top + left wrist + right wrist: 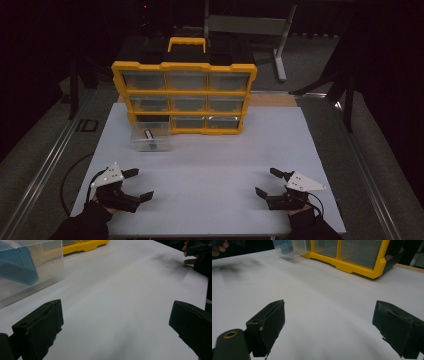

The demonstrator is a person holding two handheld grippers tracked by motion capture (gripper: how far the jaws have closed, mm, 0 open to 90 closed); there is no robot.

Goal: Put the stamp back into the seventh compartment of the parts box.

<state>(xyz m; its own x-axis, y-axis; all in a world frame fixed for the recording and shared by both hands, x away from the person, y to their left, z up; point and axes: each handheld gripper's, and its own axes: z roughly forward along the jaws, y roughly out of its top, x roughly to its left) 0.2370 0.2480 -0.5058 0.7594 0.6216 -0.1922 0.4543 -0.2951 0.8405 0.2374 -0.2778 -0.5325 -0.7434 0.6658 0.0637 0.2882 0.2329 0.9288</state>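
Note:
A yellow drawer cabinet (184, 96) with clear drawers stands upright at the back of the white table (210, 165). One clear drawer (150, 136) is pulled out and rests on the table before the cabinet's lower left slot; a small dark item (148, 134) lies inside. In the left gripper view the same clear drawer (30, 267) shows a blue insert (17, 266). My left gripper (139, 185) is open near the front left edge, nothing between its jaws. My right gripper (267, 183) is open at the front right, also holding nothing. The cabinet (352, 257) lies ahead of it.
The cabinet has a yellow carry handle (186, 44) on top. Beyond the table stand a grey metal stand (277, 35) and dark frames. Metal rails (45, 165) run along the table's sides. Bare table surface lies between the two grippers.

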